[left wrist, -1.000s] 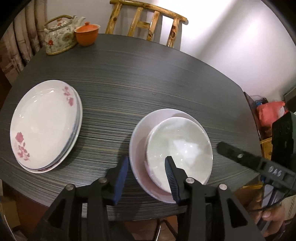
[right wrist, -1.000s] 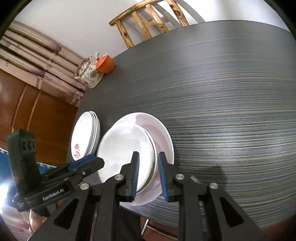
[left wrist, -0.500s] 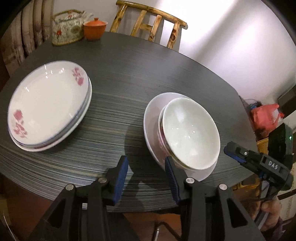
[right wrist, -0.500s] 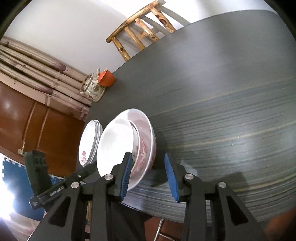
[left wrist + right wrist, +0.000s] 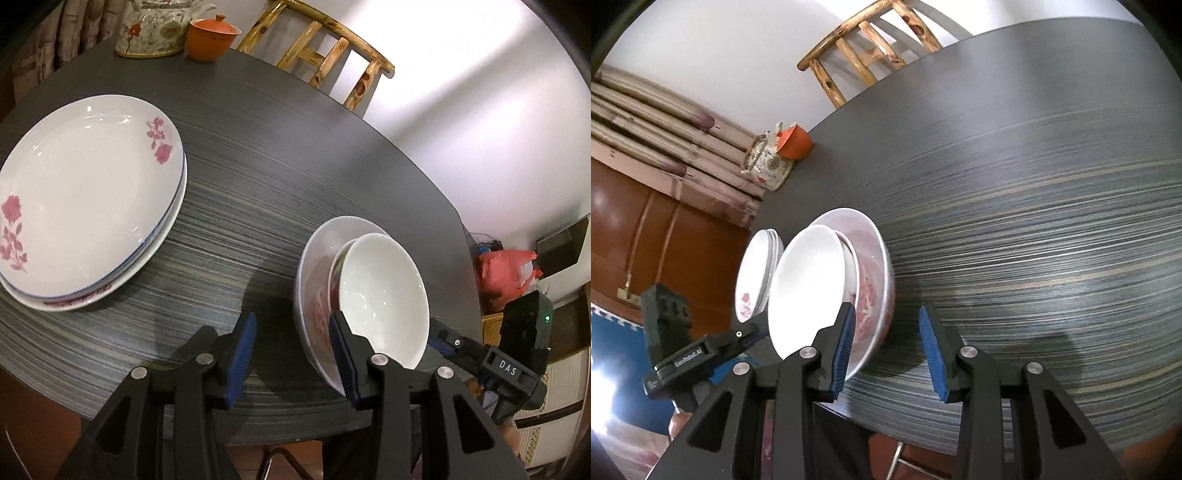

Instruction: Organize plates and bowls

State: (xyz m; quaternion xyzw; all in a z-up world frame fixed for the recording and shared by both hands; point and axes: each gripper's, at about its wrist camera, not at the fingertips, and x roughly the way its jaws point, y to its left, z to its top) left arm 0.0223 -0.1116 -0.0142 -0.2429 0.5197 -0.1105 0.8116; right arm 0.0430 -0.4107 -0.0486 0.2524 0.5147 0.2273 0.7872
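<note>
A stack of white plates with pink roses [image 5: 85,199] lies on the dark table at the left; it also shows in the right wrist view [image 5: 757,273]. A stack of bowls, a small white bowl [image 5: 382,295] nested in a larger bowl with red pattern [image 5: 317,288], sits near the table's front edge; it shows in the right wrist view too [image 5: 809,288]. My left gripper [image 5: 291,354] is open and empty, just left of the bowls. My right gripper [image 5: 888,347] is open and empty, just right of the bowls.
A flowered teapot [image 5: 159,29] and an orange lidded cup [image 5: 210,38] stand at the table's far edge. A wooden chair [image 5: 325,59] stands behind the table. A red bag [image 5: 506,273] lies off the right side. The table's front edge [image 5: 258,413] is close below both grippers.
My right gripper opened and let go of the bowl stack's rim. Both grippers drew back and lowered toward the table's front edge. The bowls stay in place.
</note>
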